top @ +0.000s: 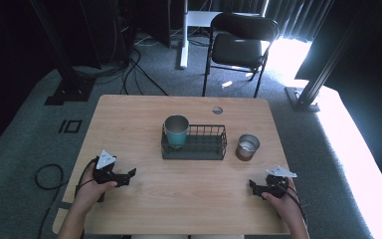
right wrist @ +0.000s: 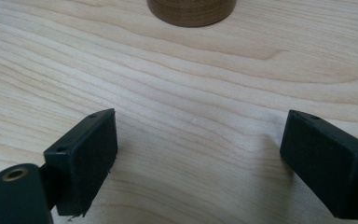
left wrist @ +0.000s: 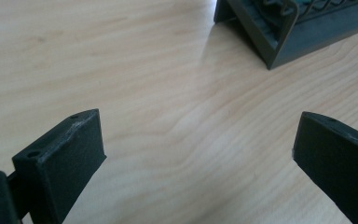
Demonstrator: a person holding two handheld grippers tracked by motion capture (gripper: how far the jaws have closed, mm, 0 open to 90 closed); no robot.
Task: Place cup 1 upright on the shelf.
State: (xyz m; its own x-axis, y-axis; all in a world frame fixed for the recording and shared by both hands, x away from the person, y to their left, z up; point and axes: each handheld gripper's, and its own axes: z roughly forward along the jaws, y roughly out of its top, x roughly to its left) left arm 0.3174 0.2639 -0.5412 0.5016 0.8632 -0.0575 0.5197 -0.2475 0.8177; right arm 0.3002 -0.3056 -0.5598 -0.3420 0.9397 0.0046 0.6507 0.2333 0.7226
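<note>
Near the counter's right edge, steel cup upright just beside wire basket, straight ahead of right tool, released, clearly nearer than left tool, also released.

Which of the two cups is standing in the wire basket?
The teal cup stands in the left end of the basket. The brown cup stands on the bare table, right of the basket.
</note>
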